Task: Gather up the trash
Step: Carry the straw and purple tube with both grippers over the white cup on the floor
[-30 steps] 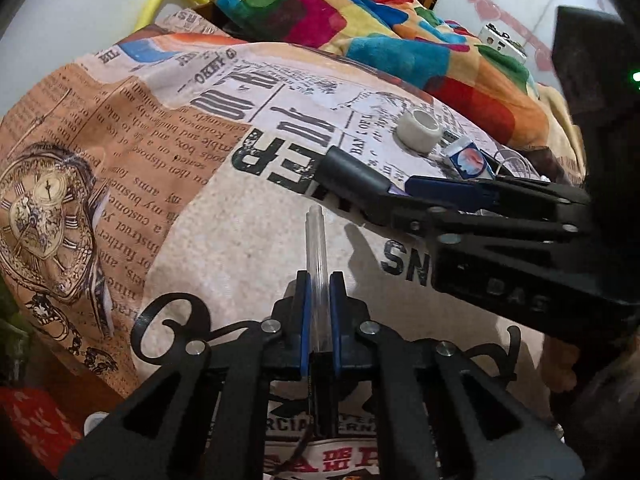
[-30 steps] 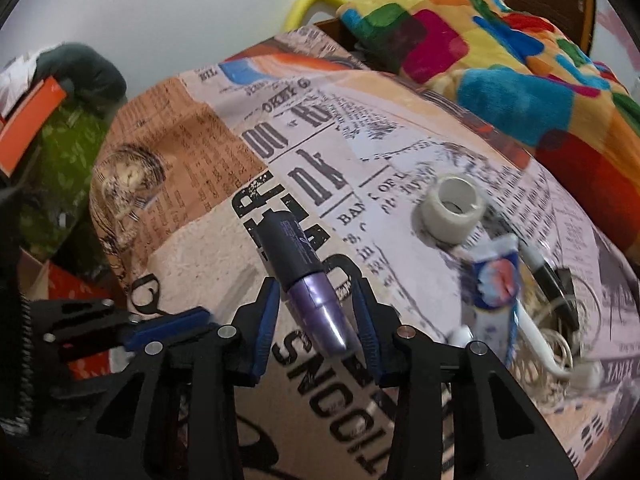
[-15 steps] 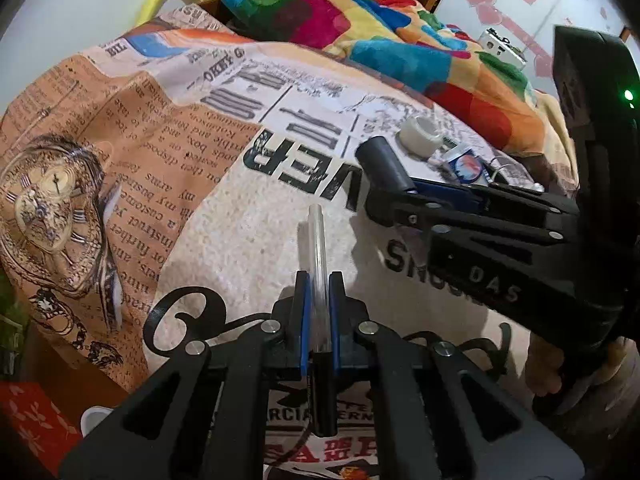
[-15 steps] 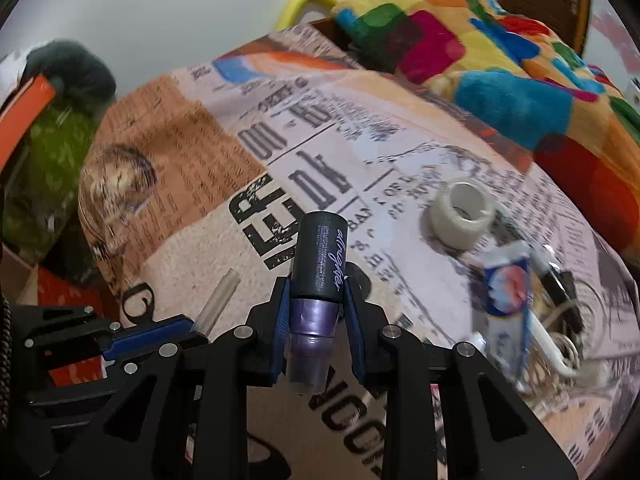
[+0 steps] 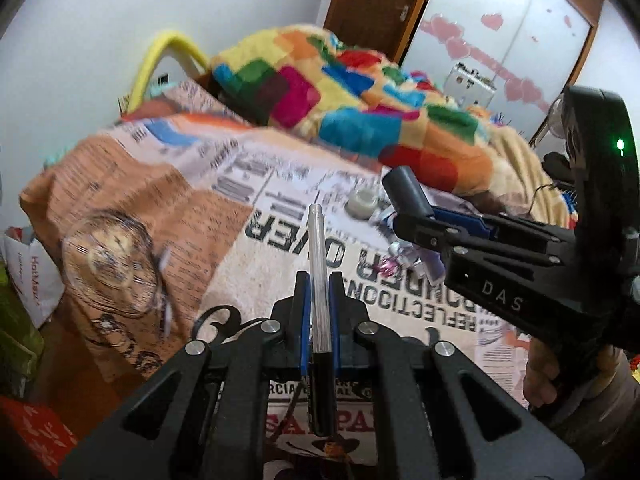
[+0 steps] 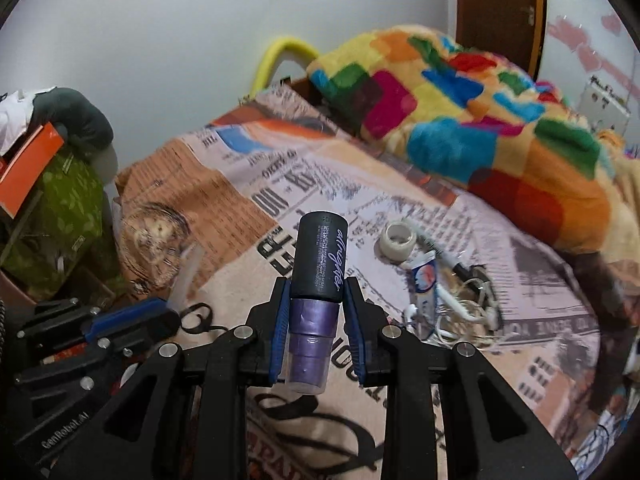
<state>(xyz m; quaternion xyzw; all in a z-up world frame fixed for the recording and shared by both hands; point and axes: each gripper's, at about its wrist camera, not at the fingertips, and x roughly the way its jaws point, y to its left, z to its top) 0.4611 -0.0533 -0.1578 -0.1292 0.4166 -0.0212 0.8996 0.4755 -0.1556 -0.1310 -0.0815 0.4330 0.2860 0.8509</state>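
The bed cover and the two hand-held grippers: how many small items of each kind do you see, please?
Clear pen, in the left hand-held gripper: 1
Purple bottle, in the right hand-held gripper: 1
Tape roll: 1
Small tube: 1
Black pen: 1
White earphones: 1
Total: 6

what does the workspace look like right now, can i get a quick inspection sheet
surface: bed with newspaper-print cover, unmade.
job's things: clear pen in left gripper; purple bottle with black cap in right gripper.
clutter: tape roll, small tube, marker lie on the cover.
grippers: both shut on their items, raised clear of the bed.
cables: white earphone tangle by the tube.
surroundings: patchwork blanket, wooden door, green bag beside the bed.
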